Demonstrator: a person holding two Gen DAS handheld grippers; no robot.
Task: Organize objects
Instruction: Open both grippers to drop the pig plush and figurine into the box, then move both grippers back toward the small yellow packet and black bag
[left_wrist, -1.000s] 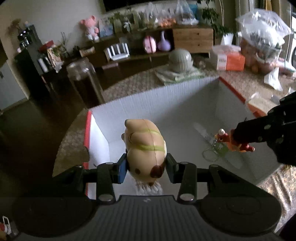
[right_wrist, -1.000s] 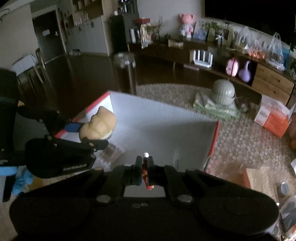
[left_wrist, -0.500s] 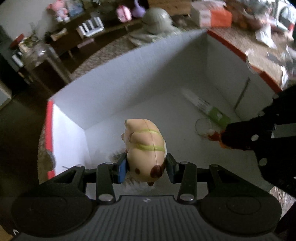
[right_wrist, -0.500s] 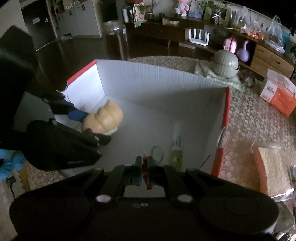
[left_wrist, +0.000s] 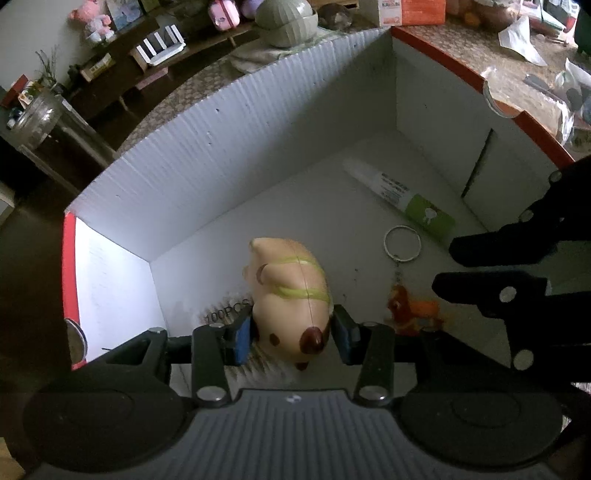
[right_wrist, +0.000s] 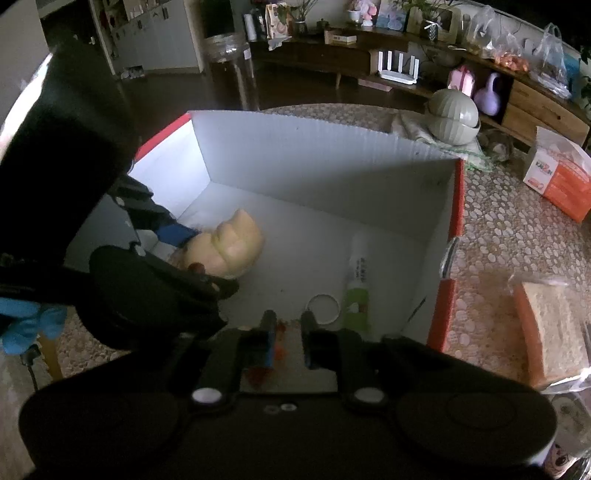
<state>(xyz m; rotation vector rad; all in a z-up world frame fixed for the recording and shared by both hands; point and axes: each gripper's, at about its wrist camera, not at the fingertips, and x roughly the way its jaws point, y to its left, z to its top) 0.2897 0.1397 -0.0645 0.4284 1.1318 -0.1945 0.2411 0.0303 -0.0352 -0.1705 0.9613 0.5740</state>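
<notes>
White cardboard makes the walls of the big box (left_wrist: 236, 147), and its top edge is red. On the left, the left gripper (left_wrist: 291, 334) pinches a soft tan toy animal (left_wrist: 291, 291) low inside the box, near the floor. To its right a little orange keychain toy (left_wrist: 410, 308) lies on the box floor, with its metal ring (left_wrist: 402, 243) farther back. A white and green tube (left_wrist: 402, 195) lies just beside the ring. On the right, the right gripper (right_wrist: 288, 336) is spread apart over the keychain toy.
</notes>
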